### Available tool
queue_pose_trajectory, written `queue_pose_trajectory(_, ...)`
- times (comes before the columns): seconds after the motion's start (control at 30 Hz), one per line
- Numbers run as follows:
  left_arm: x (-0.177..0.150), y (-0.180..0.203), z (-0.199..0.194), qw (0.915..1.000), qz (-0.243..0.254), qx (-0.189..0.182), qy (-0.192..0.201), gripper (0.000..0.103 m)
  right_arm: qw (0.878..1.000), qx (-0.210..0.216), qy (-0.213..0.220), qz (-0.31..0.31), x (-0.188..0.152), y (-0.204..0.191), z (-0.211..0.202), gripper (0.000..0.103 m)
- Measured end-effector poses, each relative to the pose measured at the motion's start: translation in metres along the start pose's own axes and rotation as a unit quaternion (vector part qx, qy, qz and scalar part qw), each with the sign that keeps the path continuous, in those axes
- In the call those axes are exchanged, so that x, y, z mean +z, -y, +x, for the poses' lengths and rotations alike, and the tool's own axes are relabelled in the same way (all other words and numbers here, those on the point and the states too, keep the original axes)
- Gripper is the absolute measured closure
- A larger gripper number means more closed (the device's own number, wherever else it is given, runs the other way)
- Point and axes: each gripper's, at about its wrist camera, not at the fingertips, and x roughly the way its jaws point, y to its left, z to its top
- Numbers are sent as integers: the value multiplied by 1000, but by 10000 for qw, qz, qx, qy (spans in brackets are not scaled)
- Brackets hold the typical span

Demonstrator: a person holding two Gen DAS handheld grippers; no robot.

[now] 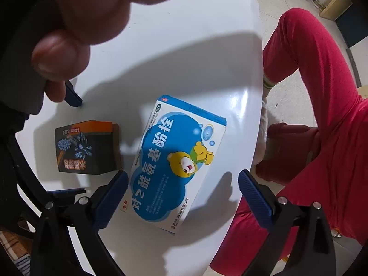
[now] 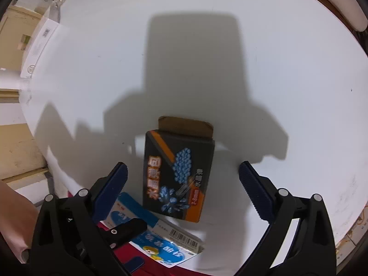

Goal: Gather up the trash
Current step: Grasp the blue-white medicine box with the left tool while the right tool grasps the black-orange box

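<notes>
Two little boxes lie flat on the white worktop [image 2: 253,57], near the edge by the person's red trousers [image 1: 322,126]. The blue box [image 1: 178,161] has a bear on it. The dark box [image 2: 178,177] lies just beside it, with one brown flap open at the end.

The left tool [image 1: 182,197] hangs over the blue box with its two fingers wide apart, holding nothing. The right tool [image 2: 182,191] hangs over the dark box, also wide apart and empty.

Both boxes look like thin card, so I think they are light and easy to squash. They may slide on the shiny top. A good place to hold each one is across its two long sides, near the middle. The open flap would bend, so it is not a good place.
</notes>
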Motion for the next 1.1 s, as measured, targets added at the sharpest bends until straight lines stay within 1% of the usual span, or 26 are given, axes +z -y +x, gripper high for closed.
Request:
queue_pose_trajectory(0.17, -1, -2, 4, 10000, 50, 30, 29, 9, 9999, -115, -8, -11, 6, -5, 2, 8)
queue_pose_trajectory(0.23, -1, -2, 6, 10000, 13, -76, 48, 9, 9998, -166, 8, -50, 3, -5, 2, 8)
queue_pose_trajectory(0.3, -1, -3, 9, 9997, -31, -212, 72, 9, 9991, -348, 38, -220, 0, -13, 5, 8)
queue_pose_trajectory(0.37, -1, 0, 13, 9998, -32, -200, 79, 14, 9977, -545, 51, -405, -1, -21, 8, 8)
queue_pose_trajectory(0.4, -2, 1, 12, 9998, -43, -179, 89, 14, 9969, -629, 71, -460, -1, -24, 8, 9)
queue_pose_trajectory(0.5, -3, -3, 9, 9996, -168, -201, 118, 16, 9960, -771, 88, -452, -1, -28, 6, 16)
queue_pose_trajectory(0.57, -2, -3, 8, 9995, -232, -203, 111, 19, 9940, -981, 135, -461, -1, -27, 4, 31)
queue_pose_trajectory(0.6, -2, -3, 6, 9993, -284, -215, 129, 22, 9936, -1010, 168, -473, -1, -29, 2, 33)
queue_pose_trajectory(0.67, -2, -7, 4, 9988, -410, -218, 147, 24, 9939, -1003, 228, -385, -1, -27, -3, 45)
queue_pose_trajectory(0.7, -3, -9, 2, 9983, -517, -208, 182, 28, 9944, -971, 234, -345, -1, -26, -4, 46)
queue_pose_trajectory(0.8, -5, -14, -2, 9960, -825, -103, 327, 31, 9953, -895, 298, -237, -3, -23, -7, 47)
queue_pose_trajectory(0.87, -7, -16, -4, 9928, -1121, 11, 420, 33, 9953, -879, 333, -247, -3, -19, -9, 47)
queue_pose_trajectory(0.9, -8, -16, -5, 9908, -1280, 76, 441, 34, 9946, -943, 287, -322, -4, -12, -8, 47)
queue_pose_trajectory(0.97, -9, -18, -7, 9854, -1606, 234, 514, 35, 9939, -1011, 360, -262, -6, -8, -9, 47)
queue_pose_trajectory(1.03, -12, -25, -7, 9771, -2032, 310, 547, 36, 9939, -1013, 400, -195, -8, -5, -12, 48)
queue_pose_trajectory(1.1, -16, -31, -8, 9651, -2506, 533, 549, 36, 9934, -1041, 458, -172, -12, -5, -12, 48)
